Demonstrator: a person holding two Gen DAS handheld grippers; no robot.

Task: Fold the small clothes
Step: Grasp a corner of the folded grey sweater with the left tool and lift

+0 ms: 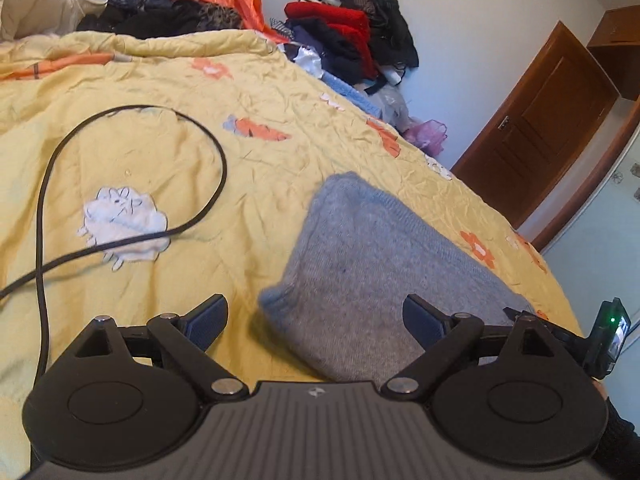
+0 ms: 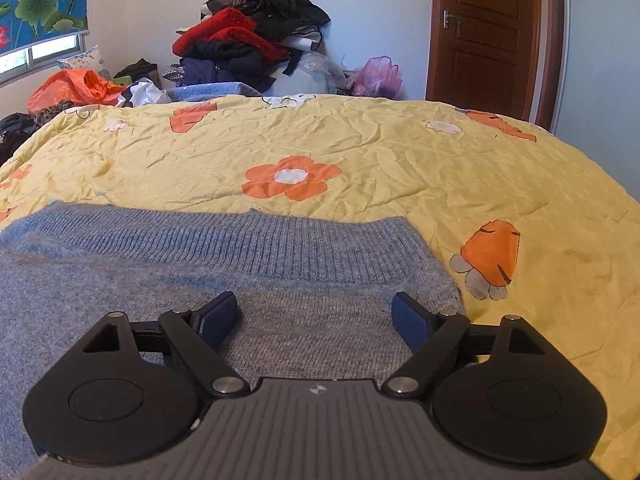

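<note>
The folded grey-blue sweater (image 2: 224,264) lies on the yellow flowered quilt (image 2: 380,152). The left gripper (image 1: 316,318) and right gripper (image 2: 316,314) hover over it, jaws spread, holding nothing (no readable writing anywhere).

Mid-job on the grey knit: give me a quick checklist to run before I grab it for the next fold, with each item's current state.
1. Left gripper open: ok.
2. Right gripper open: ok.
3. Grey sweater lying flat on the yellow quilt: ok.
4. Ribbed hem in reach ahead of the right gripper: ok.
5. Black cable apart from the sweater: ok, it loops on the quilt to the left.
6. Fingers touching the fabric: cannot tell.
</note>
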